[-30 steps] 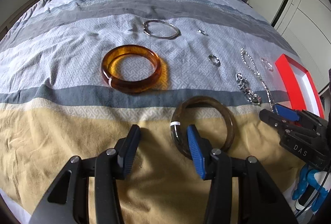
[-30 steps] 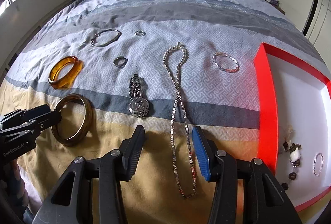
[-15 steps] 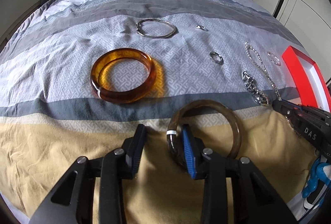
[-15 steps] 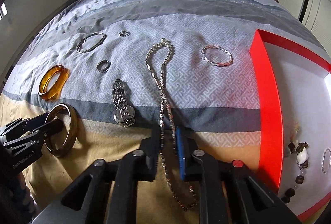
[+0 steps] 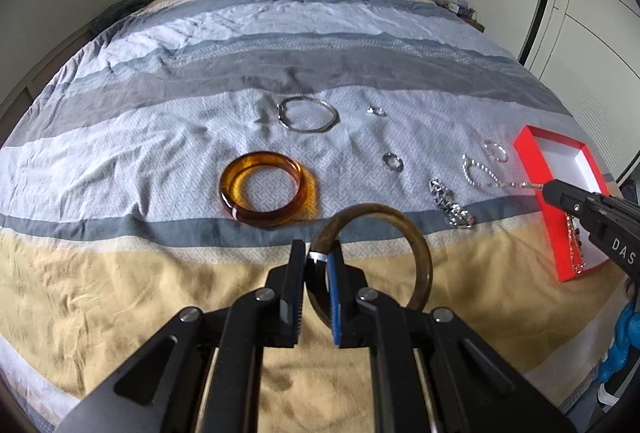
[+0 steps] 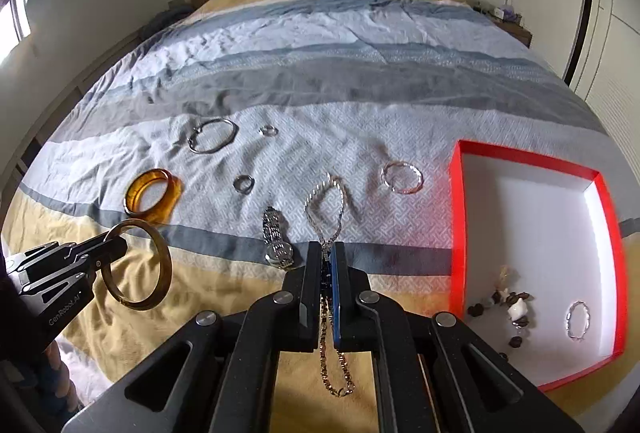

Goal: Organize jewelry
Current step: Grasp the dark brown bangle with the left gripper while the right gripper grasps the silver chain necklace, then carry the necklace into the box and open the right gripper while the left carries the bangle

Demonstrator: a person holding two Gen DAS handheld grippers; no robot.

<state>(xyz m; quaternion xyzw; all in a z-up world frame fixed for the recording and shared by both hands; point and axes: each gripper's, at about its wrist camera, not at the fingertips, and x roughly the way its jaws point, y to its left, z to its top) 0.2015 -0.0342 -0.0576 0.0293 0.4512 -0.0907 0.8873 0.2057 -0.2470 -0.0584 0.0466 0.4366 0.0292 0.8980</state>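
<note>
Two pieces of jewelry are gripped at once, one per tool, so that both can presumably be carried to the box in a single trip. The left gripper (image 5: 317, 275), its jaws closing the last bit, is clamped on the rim of the dark olive-brown stone bangle (image 5: 416, 253) near its white band, so the ring stands upright above the yellow stripe of the striped quilted bedspread (image 5: 160, 137) instead of lying flat. The right gripper (image 6: 327, 275) is clenched on the long silver link chain necklace (image 6: 325, 209) partway along its doubled length, which leaves the loop end trailing on the cover ahead and the clasp end dangling below the jaws. The red cardboard box with white lining (image 6: 458, 217) sits just to the right, open side up, and already holds a beaded piece and a thin ring, so it is judged to be the collecting place. Left on the bedspread, spaced well apart for easy single picks, are the translucent amber resin bangle (image 5: 264, 191), a thin silver wire bangle (image 5: 308, 114), a silver metal wristwatch (image 6: 277, 241), a twisted rose-silver bracelet (image 6: 401, 177) and two small silver rings (image 6: 244, 184)
</note>
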